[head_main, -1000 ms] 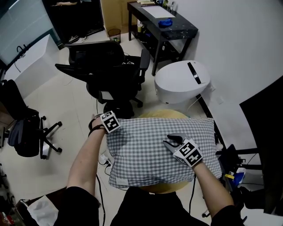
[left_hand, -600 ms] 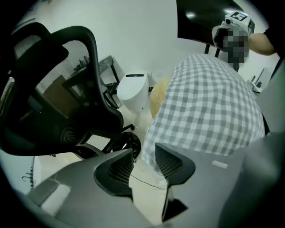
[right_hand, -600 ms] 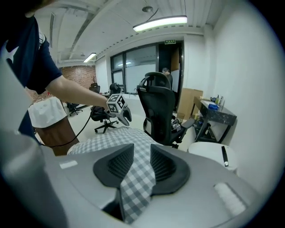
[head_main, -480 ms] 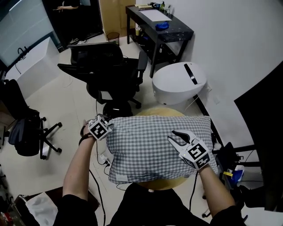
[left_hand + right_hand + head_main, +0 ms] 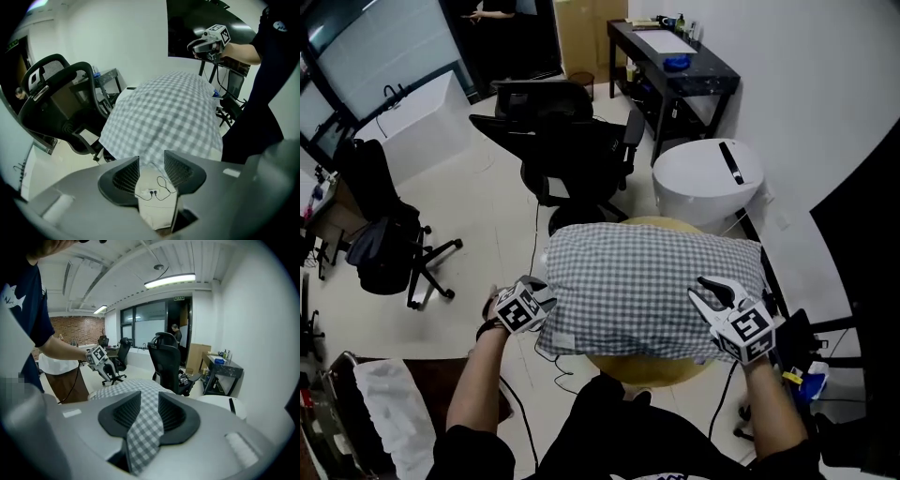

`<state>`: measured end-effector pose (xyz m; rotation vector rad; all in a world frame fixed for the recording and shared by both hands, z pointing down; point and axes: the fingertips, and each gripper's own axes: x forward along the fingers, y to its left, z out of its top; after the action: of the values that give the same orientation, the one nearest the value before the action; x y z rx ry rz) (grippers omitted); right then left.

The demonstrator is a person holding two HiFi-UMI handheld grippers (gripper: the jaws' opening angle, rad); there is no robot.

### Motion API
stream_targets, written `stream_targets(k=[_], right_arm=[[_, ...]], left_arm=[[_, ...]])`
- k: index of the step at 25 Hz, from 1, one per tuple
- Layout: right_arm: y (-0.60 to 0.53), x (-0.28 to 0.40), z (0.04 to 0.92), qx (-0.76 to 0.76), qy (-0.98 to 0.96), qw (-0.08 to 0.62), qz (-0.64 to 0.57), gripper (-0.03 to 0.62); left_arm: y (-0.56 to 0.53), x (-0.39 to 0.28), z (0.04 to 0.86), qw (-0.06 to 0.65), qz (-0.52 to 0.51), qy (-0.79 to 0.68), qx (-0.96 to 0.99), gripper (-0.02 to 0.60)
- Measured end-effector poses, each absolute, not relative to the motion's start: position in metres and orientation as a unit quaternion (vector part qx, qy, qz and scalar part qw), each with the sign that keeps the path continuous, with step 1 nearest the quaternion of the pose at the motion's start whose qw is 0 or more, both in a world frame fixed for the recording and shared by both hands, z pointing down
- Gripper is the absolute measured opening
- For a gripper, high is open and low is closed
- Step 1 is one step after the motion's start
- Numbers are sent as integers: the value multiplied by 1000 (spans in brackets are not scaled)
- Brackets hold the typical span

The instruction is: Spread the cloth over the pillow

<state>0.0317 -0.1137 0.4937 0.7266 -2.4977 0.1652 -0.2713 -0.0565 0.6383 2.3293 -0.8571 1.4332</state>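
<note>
A grey-and-white checked cloth (image 5: 656, 291) lies draped over the pillow, which is hidden under it, on a round wooden table (image 5: 652, 367). My left gripper (image 5: 542, 292) is at the cloth's near left corner. Its jaws are opening, and in the left gripper view (image 5: 151, 161) only floor shows between them, with the cloth (image 5: 168, 112) just beyond the tips. My right gripper (image 5: 713, 292) is at the near right edge. In the right gripper view (image 5: 150, 398) a strip of the cloth (image 5: 144, 427) runs between the pads, gripped.
A black office chair (image 5: 572, 141) stands behind the table and a second one (image 5: 384, 244) to the left. A white round appliance (image 5: 708, 178) and a black desk (image 5: 680, 66) are at the back right. A power strip (image 5: 152, 191) lies on the floor below.
My left gripper has let go of the cloth's left edge, opened and dropped toward the near left corner. The right gripper has pulled its edge nearer and to the right.
</note>
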Motion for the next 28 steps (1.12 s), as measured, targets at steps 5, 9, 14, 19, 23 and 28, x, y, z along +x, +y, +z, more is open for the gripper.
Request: stream_targets(k=[5, 9, 14, 19, 23, 28], right_arm=[[-75, 53, 483, 257, -932, 252, 49, 129], [-40, 61, 479, 243, -937, 246, 42, 129], [-2, 67, 480, 224, -942, 245, 39, 129], [24, 74, 479, 226, -942, 244, 48, 129], [30, 78, 479, 242, -937, 246, 56, 129], [36, 78, 474, 272, -930, 239, 69, 129]], left_arm=[[11, -252, 663, 160, 515, -270, 798, 191], [43, -242, 680, 160, 521, -270, 794, 215], [74, -240, 675, 177, 529, -277, 782, 241], [101, -246, 696, 162, 577, -261, 757, 241], [98, -253, 715, 140, 600, -274, 738, 239], [104, -253, 719, 123, 603, -260, 744, 40]])
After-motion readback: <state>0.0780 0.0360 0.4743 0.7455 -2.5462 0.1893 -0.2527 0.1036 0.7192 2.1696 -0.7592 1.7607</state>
